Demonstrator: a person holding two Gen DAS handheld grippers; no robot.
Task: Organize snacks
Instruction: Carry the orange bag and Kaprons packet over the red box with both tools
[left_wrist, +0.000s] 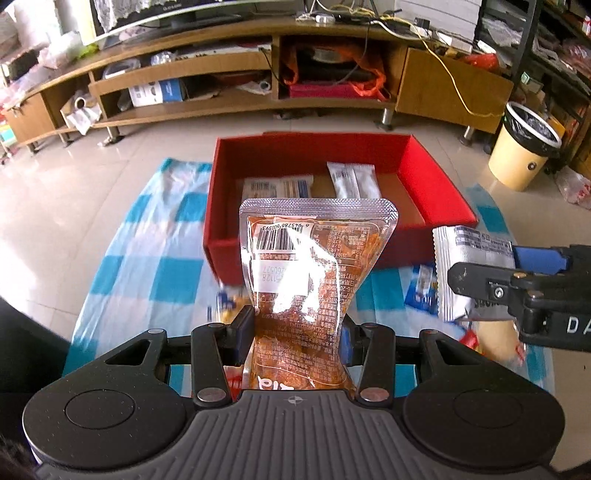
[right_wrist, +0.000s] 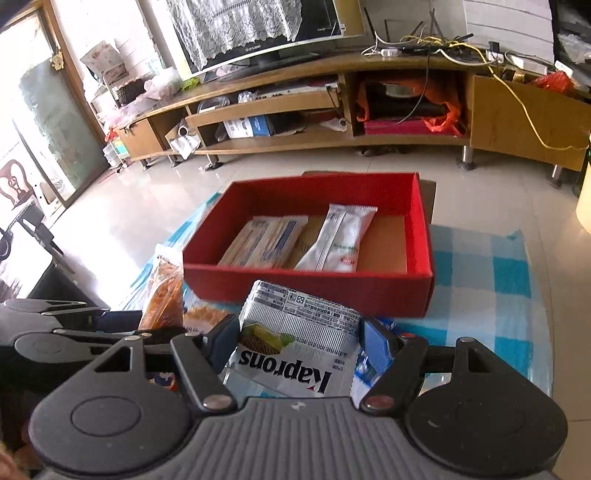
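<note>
Right now my left gripper (left_wrist: 295, 332) pinches a glossy, crinkled clear pouch (left_wrist: 314, 273) squarely between its jaws; my right gripper (right_wrist: 299, 339) clamps a flat silvery Kaprons packet (right_wrist: 295, 339).

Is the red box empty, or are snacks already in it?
Not empty. The red box holds two packets: a flat blue-striped packet on the left and a white packet beside it; bare cardboard floor shows at right.

Likely home living room, TV stand (right_wrist: 332, 99), television (right_wrist: 258, 26)
</note>
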